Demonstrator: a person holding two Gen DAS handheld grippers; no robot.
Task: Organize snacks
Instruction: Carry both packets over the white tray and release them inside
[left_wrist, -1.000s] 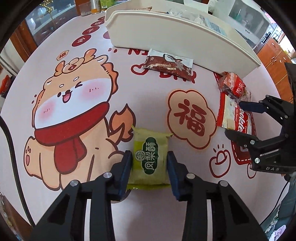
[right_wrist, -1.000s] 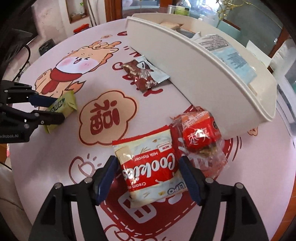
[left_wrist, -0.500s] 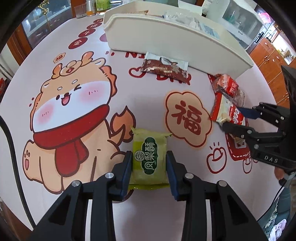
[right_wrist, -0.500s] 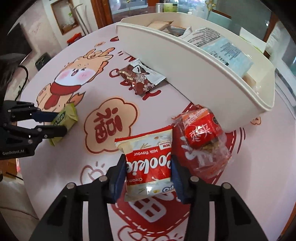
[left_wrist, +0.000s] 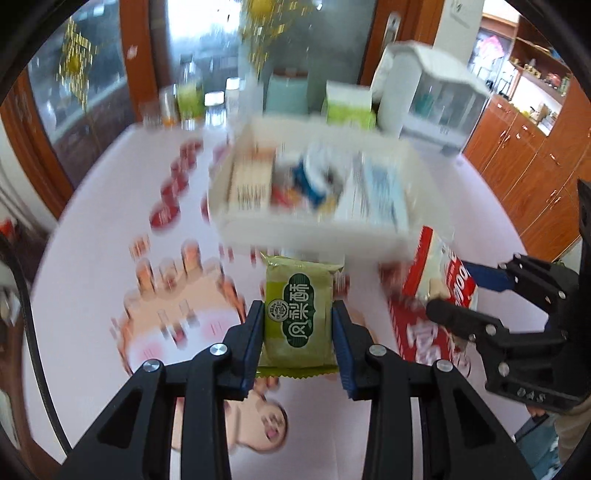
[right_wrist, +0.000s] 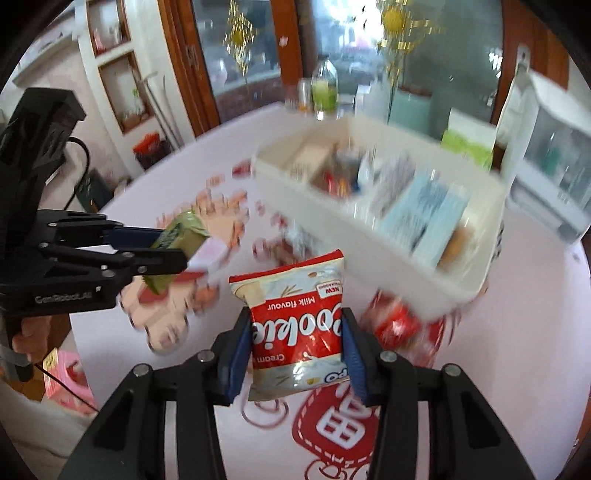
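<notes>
The left tool (left_wrist: 298, 334) clamps a green packet (left_wrist: 298, 320) clear of the table (left_wrist: 103, 229); the right tool (right_wrist: 295, 350), its jaws having just closed, grips a red-and-white cookie bag (right_wrist: 295, 325), also lifted. Only the right view shows a red snack (right_wrist: 395, 325) lying just beside the white bin (right_wrist: 388, 254) and a hand (right_wrist: 27, 336) on the left tool. The bin, blurred, holds pale blue packs (right_wrist: 424, 218) and assorted wrappers.
</notes>
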